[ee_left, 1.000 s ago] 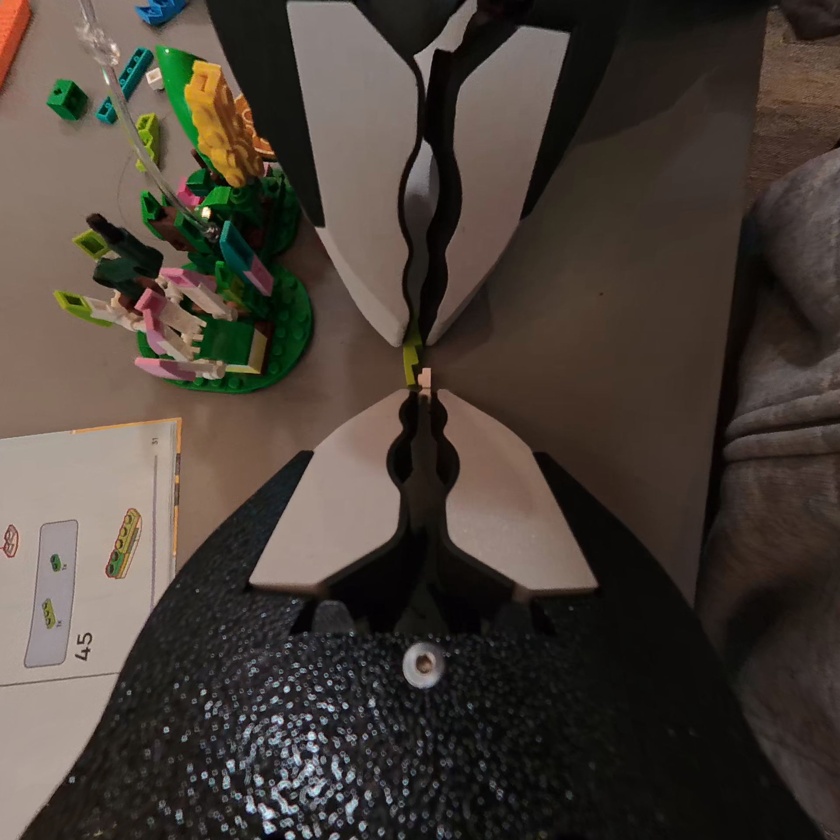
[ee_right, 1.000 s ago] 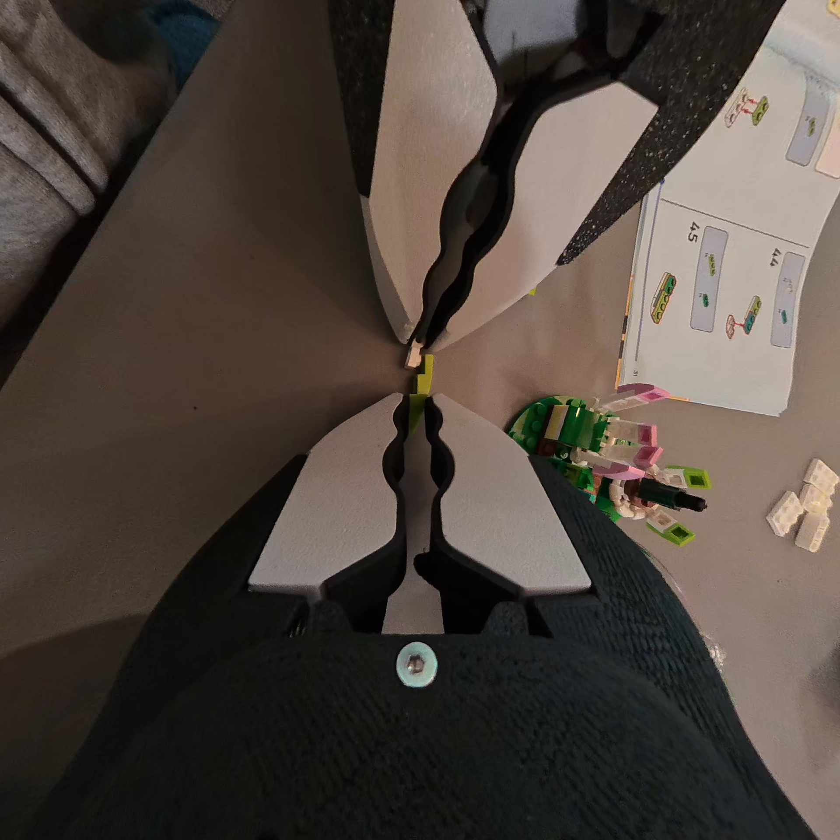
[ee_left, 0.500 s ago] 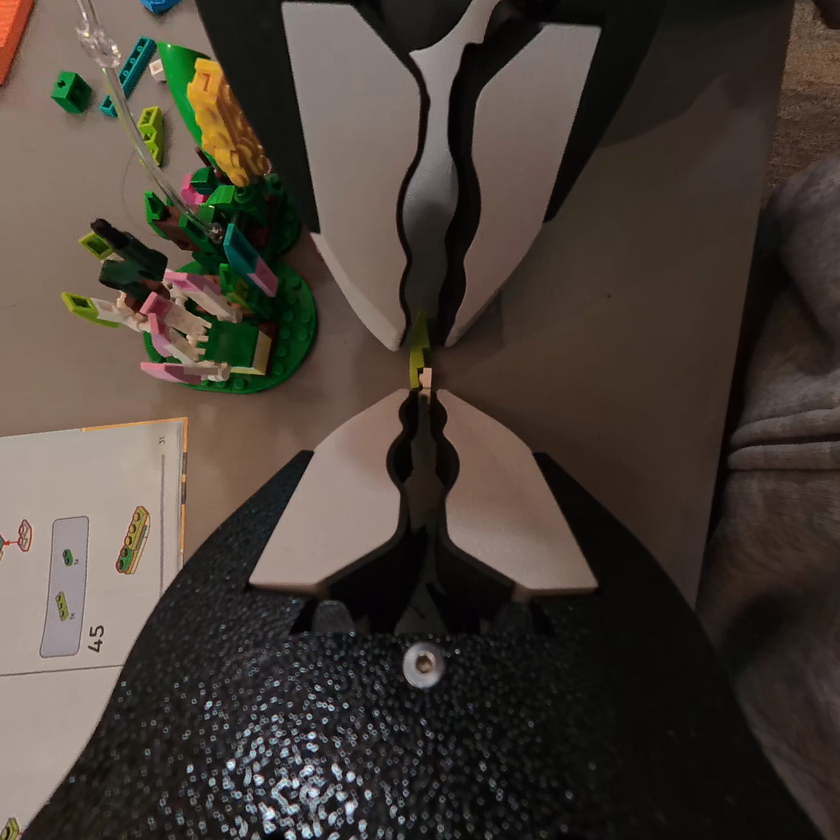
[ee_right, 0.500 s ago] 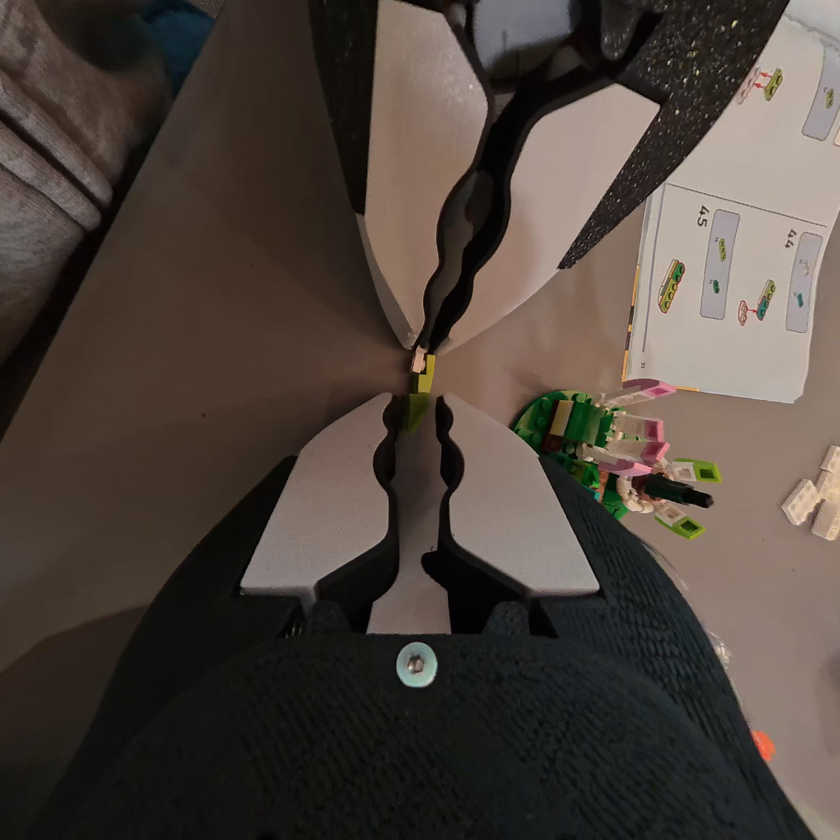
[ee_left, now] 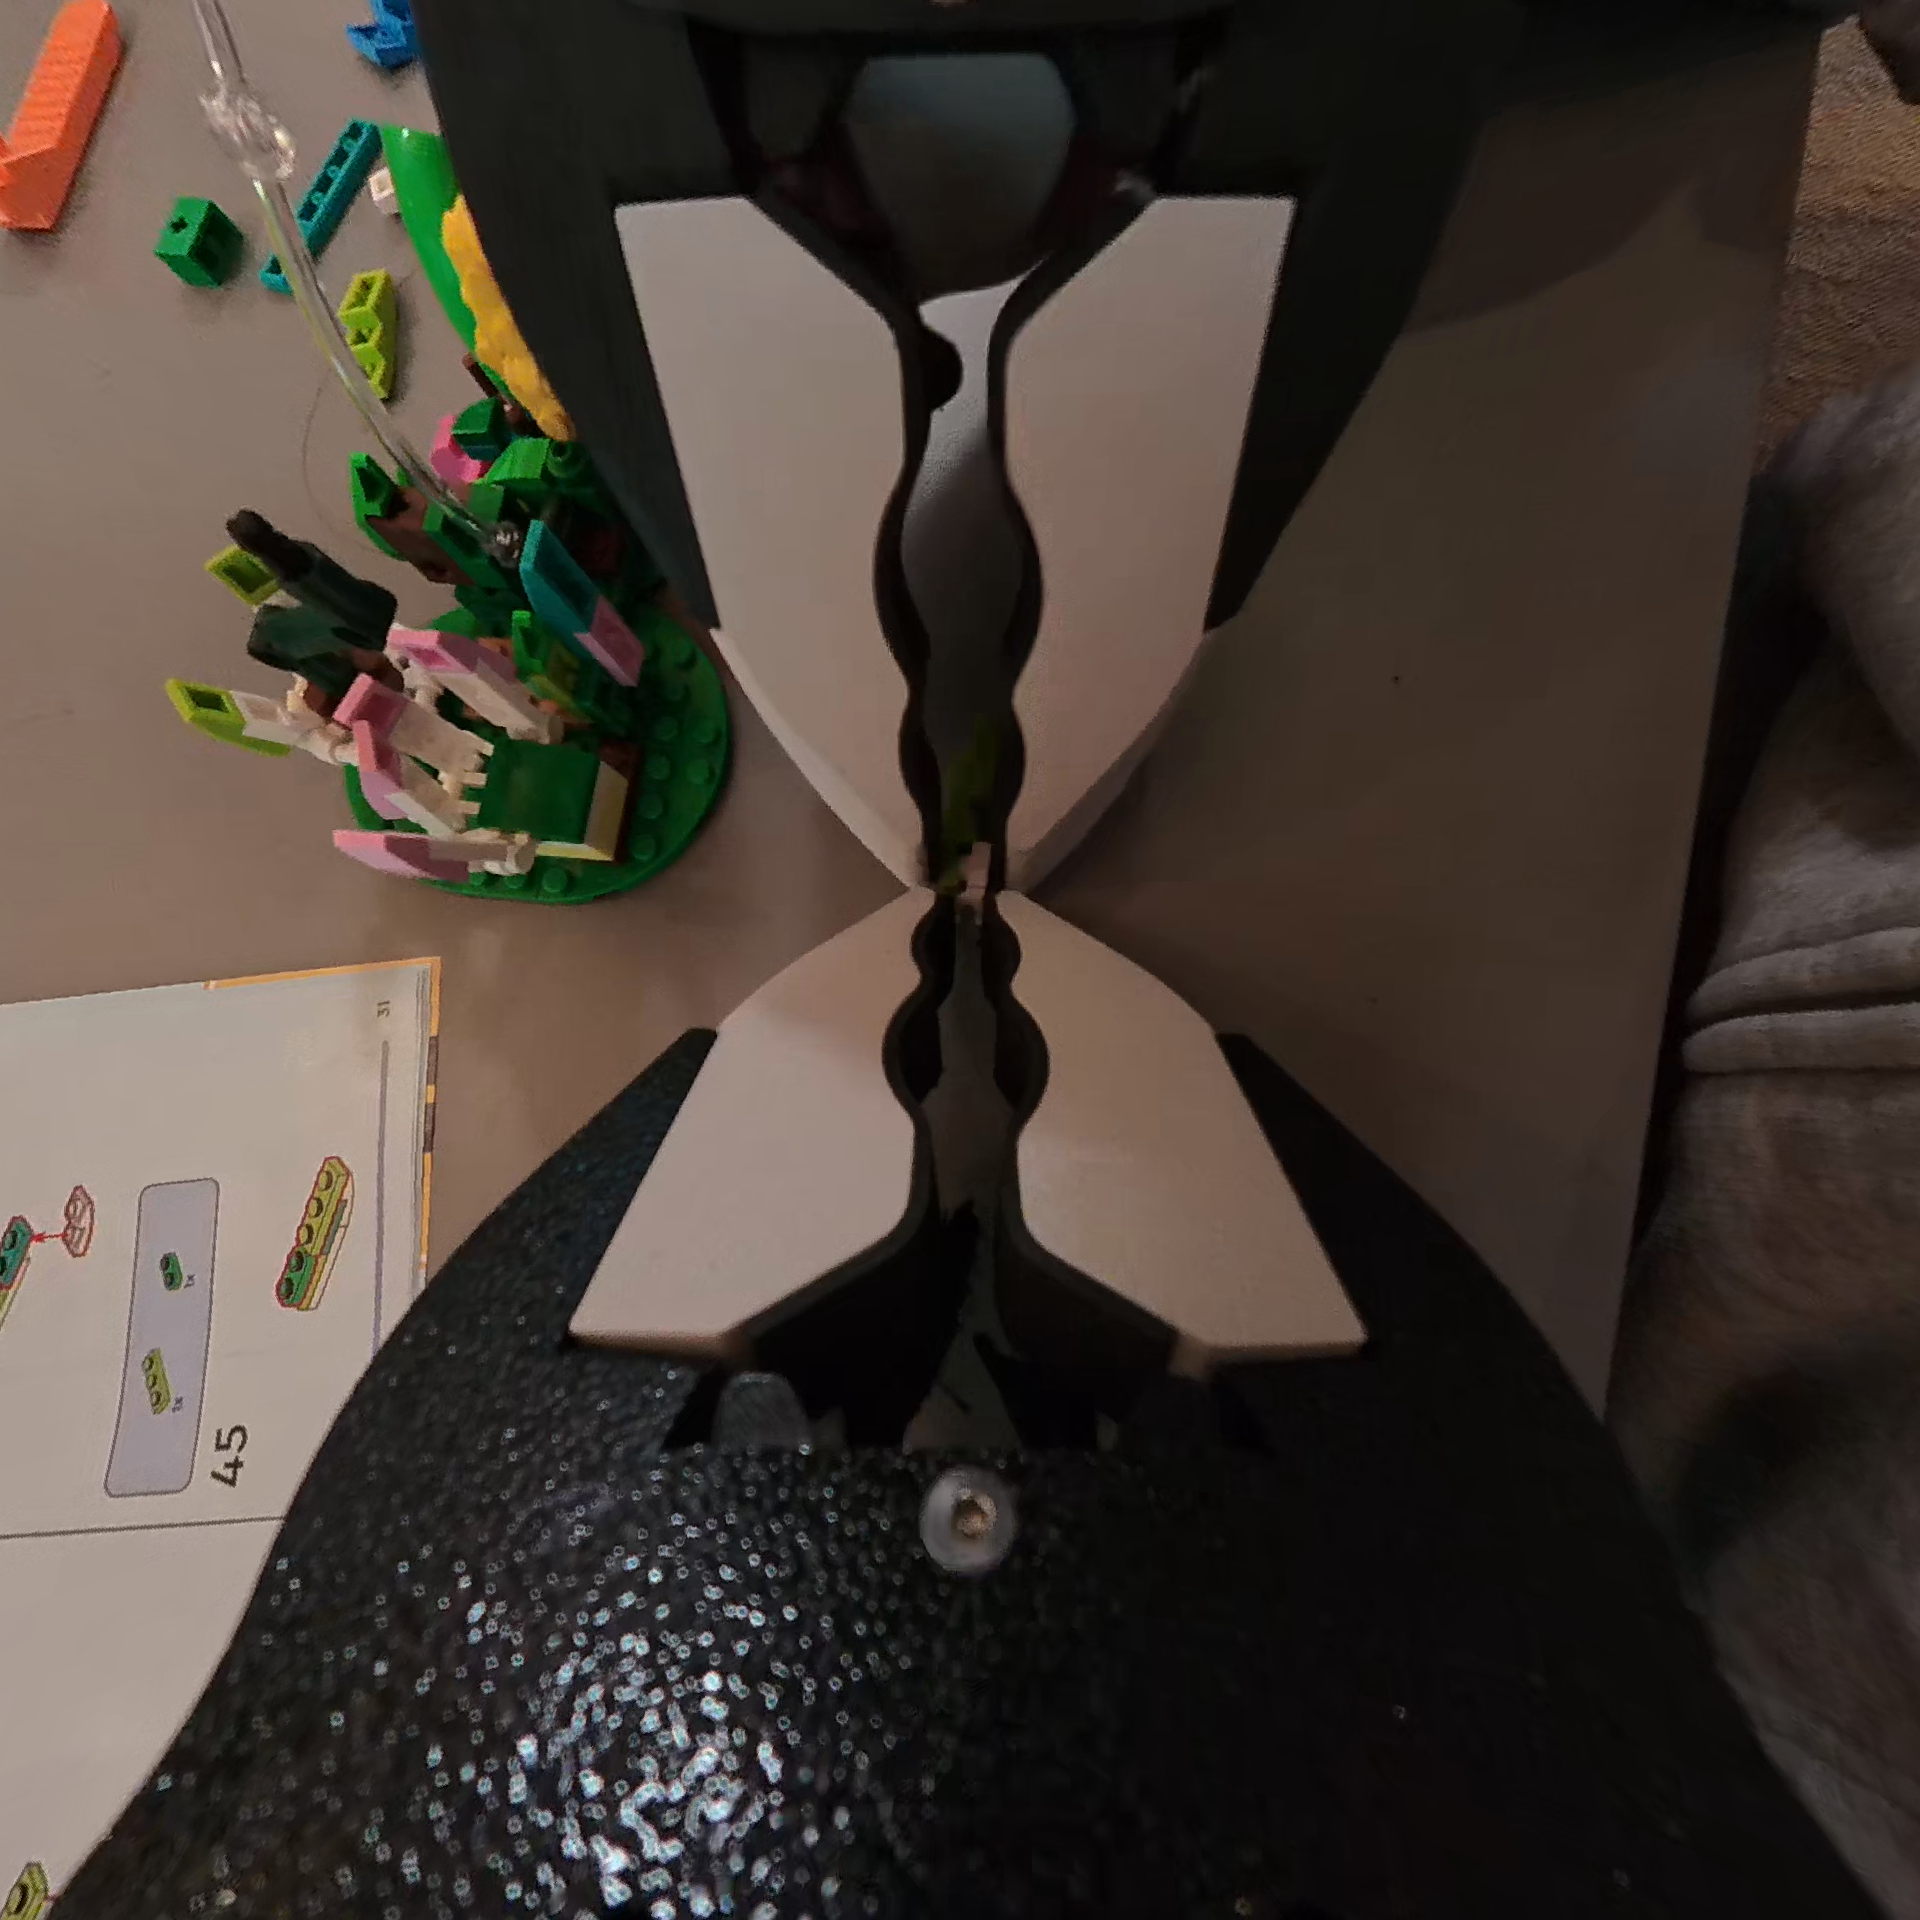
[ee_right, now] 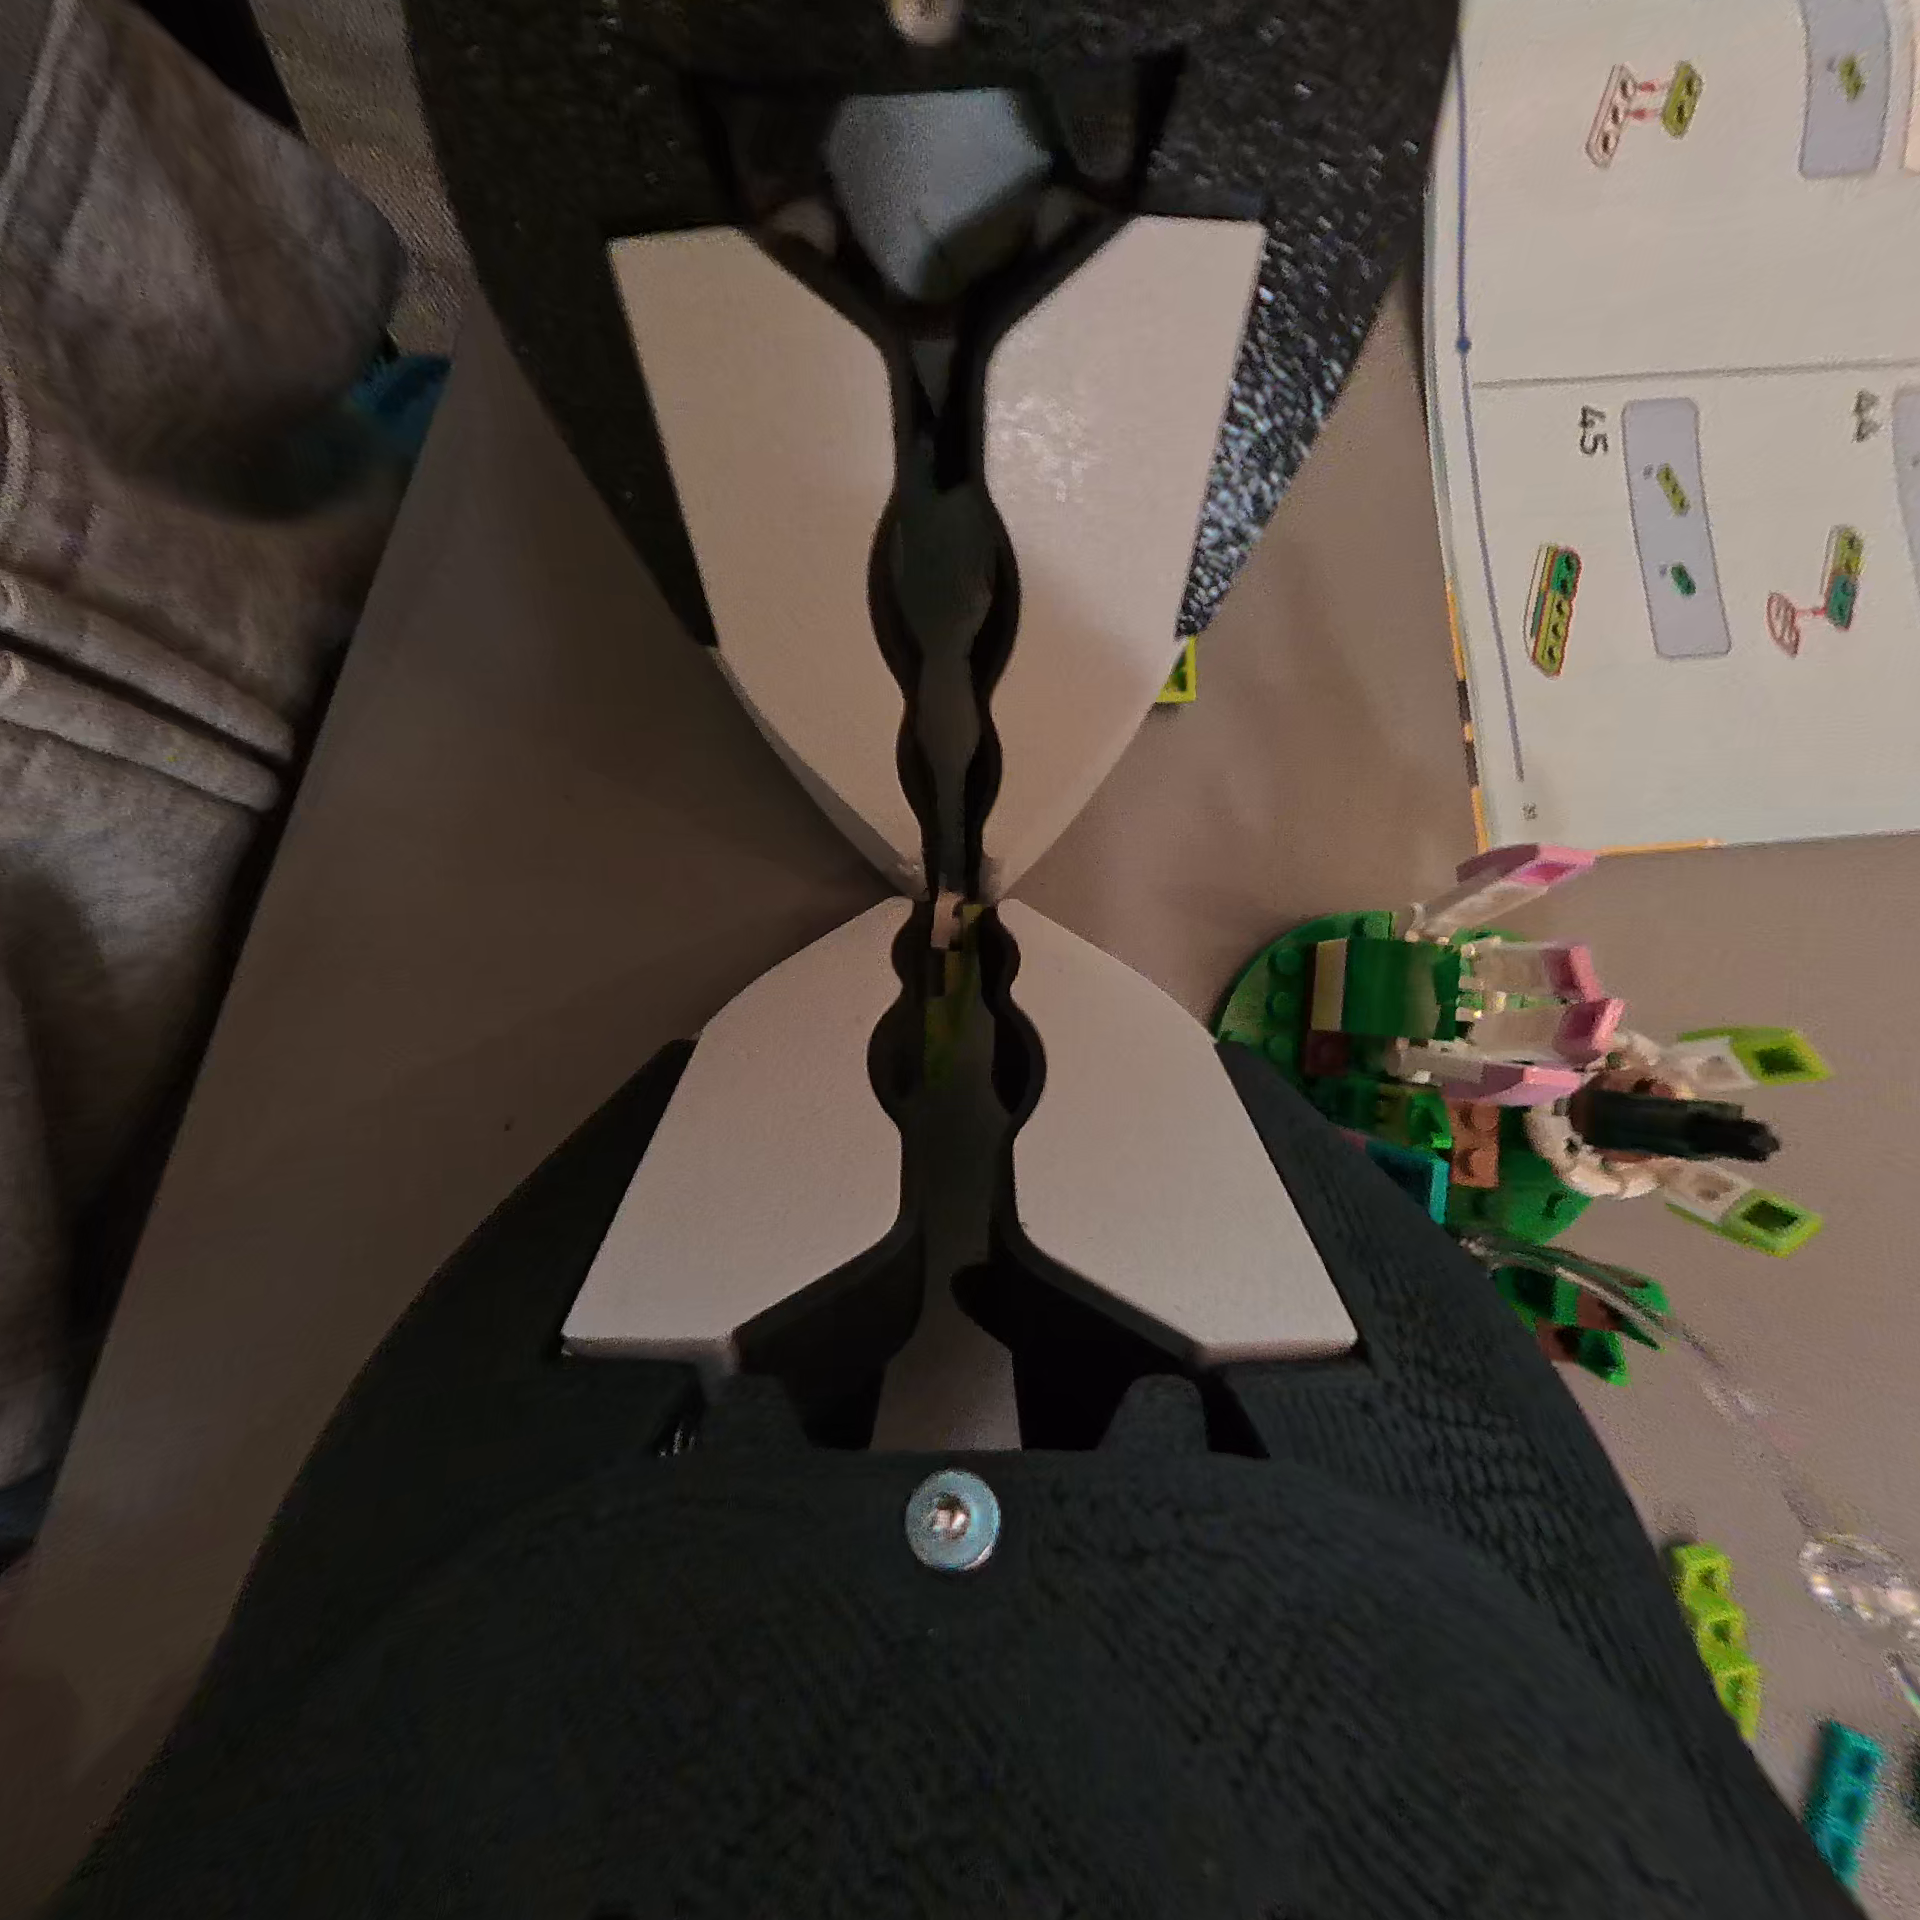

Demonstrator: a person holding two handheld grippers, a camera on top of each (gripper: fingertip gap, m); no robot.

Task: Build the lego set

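Observation:
My left gripper [ee_left: 961,909] is shut on a small white piece [ee_left: 978,862] at its fingertips. My right gripper [ee_right: 951,920] meets it tip to tip and is shut on a lime green piece [ee_right: 948,1003], which sits between its fingers. That lime piece also shows in the left wrist view [ee_left: 966,784], and the white piece in the right wrist view [ee_right: 943,923]. The two pieces touch where the tips meet. The partly built flower model on its green baseplate [ee_left: 665,821] stands on the table to the left of the grippers; it also shows in the right wrist view [ee_right: 1283,987].
An open instruction booklet [ee_left: 208,1195] lies near the model. Loose pieces lie beyond it: an orange brick [ee_left: 52,114], a green brick [ee_left: 197,239], teal [ee_left: 332,197] and lime [ee_left: 369,332] pieces, and a clear rod [ee_left: 312,301]. Grey clothing [ee_left: 1829,1039] is past the table edge. The grippers are tip to tip, or close to it.
The two grippers have come together until their tips touch. The right gripper opened slightly half a second ago and has since slid forward, so the lime piece sits deeper between its fingers.

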